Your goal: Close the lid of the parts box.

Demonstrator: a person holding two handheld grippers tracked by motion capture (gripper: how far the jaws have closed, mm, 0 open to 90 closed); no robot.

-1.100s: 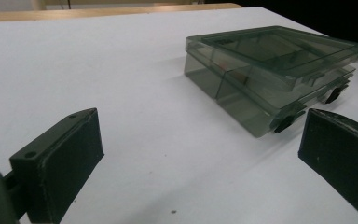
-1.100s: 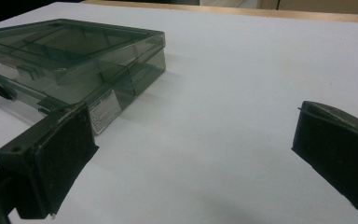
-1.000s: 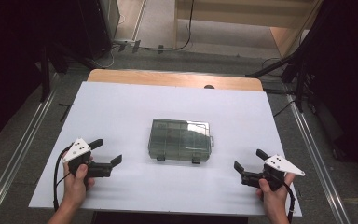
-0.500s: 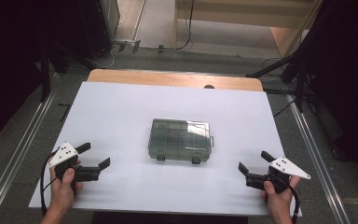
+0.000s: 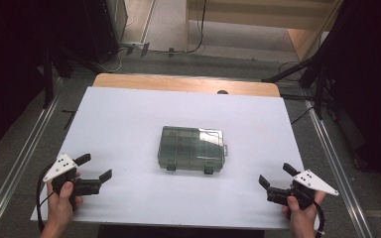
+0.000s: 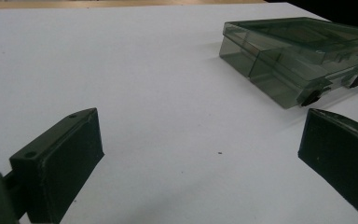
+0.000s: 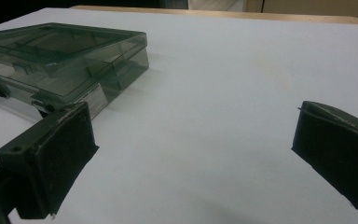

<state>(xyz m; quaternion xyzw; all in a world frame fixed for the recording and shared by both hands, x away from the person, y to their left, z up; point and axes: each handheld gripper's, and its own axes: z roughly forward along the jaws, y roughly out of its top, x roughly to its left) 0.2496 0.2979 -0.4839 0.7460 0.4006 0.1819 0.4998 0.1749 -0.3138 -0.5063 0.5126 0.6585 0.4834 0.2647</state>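
High view, box: the clear, smoky-green box [image 5: 192, 149] lies shut at the middle of the white sheet [image 5: 129, 119], two dark latches on its near edge.
High view, left gripper: the left gripper [image 5: 95, 167] is held at the sheet's near left corner, jaws apart, holding nothing, well apart from the box.
High view, right gripper: the right gripper [image 5: 276, 175] is at the near right corner, jaws apart, empty, also well apart from the box.
High view, surroundings: a wooden table edge [image 5: 178, 83] shows beyond the sheet; cables and dark stands lie on the floor past it.
Left gripper view: the box [image 6: 303, 56] sits up and to the right, with bare sheet between it and the spread jaws.
Right gripper view, writing: the box [image 7: 60, 60] sits at upper left; a small white label [image 7: 93, 99] on its side carries print too small to read.
Right gripper view, path: nothing lies between the jaws and the box.
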